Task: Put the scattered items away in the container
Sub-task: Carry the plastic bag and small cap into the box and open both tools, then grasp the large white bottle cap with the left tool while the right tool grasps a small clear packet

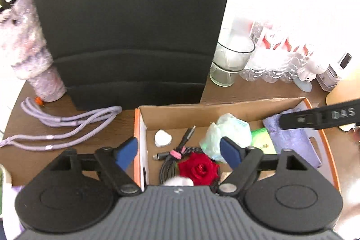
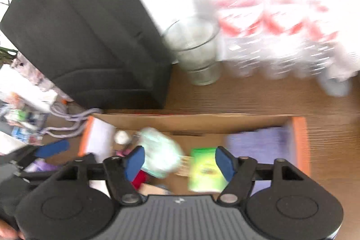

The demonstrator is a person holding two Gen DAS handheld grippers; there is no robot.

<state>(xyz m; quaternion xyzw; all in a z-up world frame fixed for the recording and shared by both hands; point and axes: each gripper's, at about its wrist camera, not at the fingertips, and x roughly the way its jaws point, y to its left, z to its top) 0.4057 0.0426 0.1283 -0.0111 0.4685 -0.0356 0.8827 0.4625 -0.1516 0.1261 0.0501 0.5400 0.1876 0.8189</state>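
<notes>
cardboard box (image 1: 225, 109): long axis left-right, lower centre of frame | holds red rose (image 1: 199, 169), coiled black cable (image 1: 171, 163), purple cloth (image 1: 292, 138) | left gripper (image 1: 178, 151): jaws apart, empty, over box's left end | right gripper (image 2: 180, 160): spread wide, empty, above green packet (image 2: 205, 170)

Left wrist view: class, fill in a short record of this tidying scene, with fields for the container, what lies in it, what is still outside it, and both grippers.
container: cardboard box, open top, on the wooden table
inside: red rose, coiled black cable, pale green bag, purple cloth
outside: lilac cord, left of the box
left gripper: open, empty
right gripper: open, empty, above the box
</notes>
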